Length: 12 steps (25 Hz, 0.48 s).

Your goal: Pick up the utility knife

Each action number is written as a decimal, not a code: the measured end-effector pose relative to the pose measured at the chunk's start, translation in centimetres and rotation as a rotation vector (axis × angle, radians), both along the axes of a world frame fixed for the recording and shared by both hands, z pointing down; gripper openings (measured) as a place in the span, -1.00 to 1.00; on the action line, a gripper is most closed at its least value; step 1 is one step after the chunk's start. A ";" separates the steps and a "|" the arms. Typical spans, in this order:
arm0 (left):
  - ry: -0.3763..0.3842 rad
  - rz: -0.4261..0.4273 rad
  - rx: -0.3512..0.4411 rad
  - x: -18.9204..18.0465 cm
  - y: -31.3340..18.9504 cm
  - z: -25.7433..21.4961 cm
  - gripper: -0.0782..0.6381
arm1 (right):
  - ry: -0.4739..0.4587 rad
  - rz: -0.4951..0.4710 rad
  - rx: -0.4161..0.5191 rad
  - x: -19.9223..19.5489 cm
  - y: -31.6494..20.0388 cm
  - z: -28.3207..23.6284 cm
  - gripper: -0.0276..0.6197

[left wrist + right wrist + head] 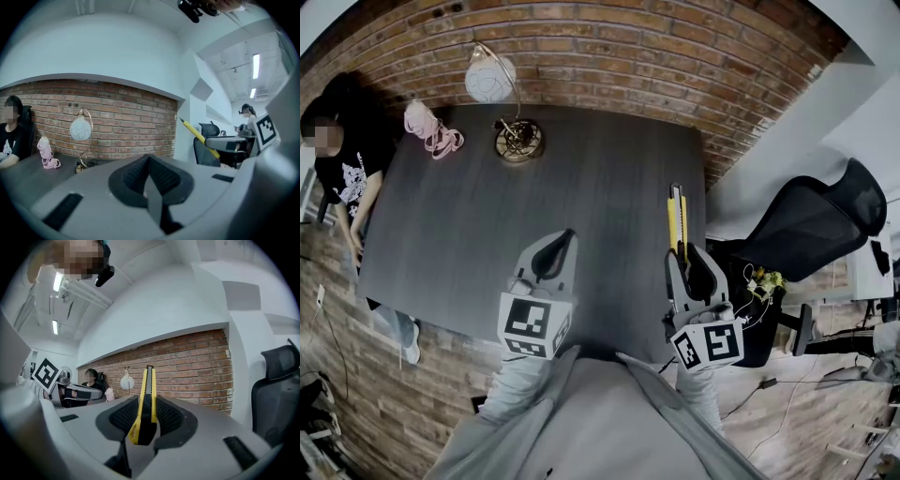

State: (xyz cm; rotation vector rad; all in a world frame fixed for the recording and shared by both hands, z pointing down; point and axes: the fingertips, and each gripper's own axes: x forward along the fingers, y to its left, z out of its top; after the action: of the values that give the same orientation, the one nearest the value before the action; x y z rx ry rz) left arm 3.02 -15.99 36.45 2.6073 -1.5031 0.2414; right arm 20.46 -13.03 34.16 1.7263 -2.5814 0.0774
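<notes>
The yellow and black utility knife (146, 401) is clamped between the jaws of my right gripper (146, 416), lifted off the table and pointing forward. In the head view the knife (677, 217) sticks out ahead of the right gripper (686, 258) over the dark table's (600, 178) right side. My left gripper (563, 240) hovers over the table's near middle with its jaws shut and nothing between them. From the left gripper view the jaws (149, 176) meet, and the knife (200, 137) shows as a yellow bar at the right.
A globe lamp on a brass base (508, 112) and a pink object (431, 131) stand at the table's far end. A person (342, 155) sits at the left side. A black office chair (811, 225) stands to the right, by a brick wall (609, 52).
</notes>
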 end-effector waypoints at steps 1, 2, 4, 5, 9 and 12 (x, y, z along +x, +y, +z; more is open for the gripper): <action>0.000 0.001 0.000 0.0 0.0 0.0 -0.73 | 0.000 0.000 0.000 0.0 0.1 0.0 -0.51; 0.000 0.001 -0.001 0.1 0.1 0.0 -0.73 | -0.001 -0.001 0.000 0.0 0.1 0.0 -0.51; 0.000 0.002 -0.002 0.1 0.1 0.0 -0.73 | -0.003 -0.001 0.000 0.0 0.2 0.0 -0.51; -0.001 0.002 -0.002 0.1 0.1 0.0 -0.73 | -0.004 -0.001 -0.001 0.0 0.2 0.0 -0.51; -0.002 0.001 -0.002 0.2 0.3 0.1 -0.73 | -0.008 -0.001 -0.003 0.1 0.3 0.1 -0.51; -0.002 0.000 -0.004 0.2 0.4 0.2 -0.73 | -0.011 -0.003 -0.005 0.2 0.4 0.2 -0.51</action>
State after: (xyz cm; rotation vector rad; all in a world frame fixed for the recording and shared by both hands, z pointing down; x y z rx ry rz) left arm 3.23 -15.56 36.61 2.6043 -1.5017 0.2474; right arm 20.63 -12.59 34.32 1.7248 -2.5891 0.0931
